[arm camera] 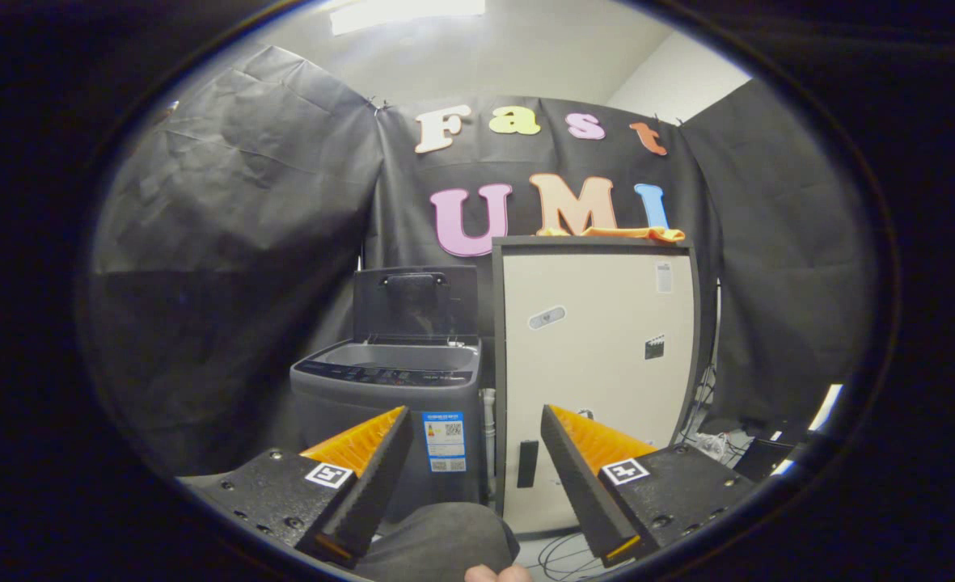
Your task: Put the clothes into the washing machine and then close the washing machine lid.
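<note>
Tongs (473,465) spread wide, holding nothing. Beyond them, left of centre, stands the top-loading washing machine (388,420), lid (416,301) upright; orange clothes (616,234) lie lengthwise atop the beige cabinet (598,364). Labels unreadable.

The gripper (472,428) was held level with its fingers (364,485) spread wide apart, gripping nothing, well short of the washing machine (388,404). The person's knee (437,541) sat below the gap between them.
</note>
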### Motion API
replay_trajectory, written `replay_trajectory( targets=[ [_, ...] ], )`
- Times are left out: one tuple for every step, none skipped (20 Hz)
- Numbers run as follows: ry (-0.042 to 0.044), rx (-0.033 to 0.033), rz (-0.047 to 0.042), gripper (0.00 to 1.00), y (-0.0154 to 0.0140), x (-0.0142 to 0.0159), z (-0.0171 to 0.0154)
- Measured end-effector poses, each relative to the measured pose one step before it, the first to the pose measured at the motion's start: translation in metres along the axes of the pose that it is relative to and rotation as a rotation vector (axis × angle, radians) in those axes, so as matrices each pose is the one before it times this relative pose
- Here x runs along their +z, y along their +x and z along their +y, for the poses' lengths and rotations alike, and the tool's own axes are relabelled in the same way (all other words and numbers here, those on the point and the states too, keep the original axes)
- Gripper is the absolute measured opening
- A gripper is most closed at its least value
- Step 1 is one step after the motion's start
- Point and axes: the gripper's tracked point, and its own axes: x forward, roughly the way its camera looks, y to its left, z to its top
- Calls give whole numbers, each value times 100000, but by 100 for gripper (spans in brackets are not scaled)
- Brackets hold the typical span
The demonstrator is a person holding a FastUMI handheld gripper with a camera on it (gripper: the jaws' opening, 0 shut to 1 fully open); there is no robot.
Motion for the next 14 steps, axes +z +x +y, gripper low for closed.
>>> replay_trajectory(
  targets=[
    [-79, 62, 227, 96, -5, -45, 41],
    [-116, -111, -151, 96, 70, 68, -56],
    [-238, -232, -131, 96, 55, 110, -78],
    [-112, -175, -57, 96, 66, 37, -156],
    [-20, -165, -359, 96, 202, 157, -97],
    [228, -185, 178, 96, 204, 54, -175],
    [276, -50, 238, 96, 153, 67, -90],
    [9, 7, -78, 96, 159, 152, -40],
    [-334, 273, -137, 96, 188, 145, 9],
    [-827, 341, -272, 96, 184, 119, 52],
    [-975, 282, -515, 96, 172, 225, 34],
    [-631, 566, -127, 96, 290, -37, 131],
    [-102, 775, -177, 96, 284, 57, 224],
    [160, 732, -219, 96, 326, 73, 211]
  ],
)
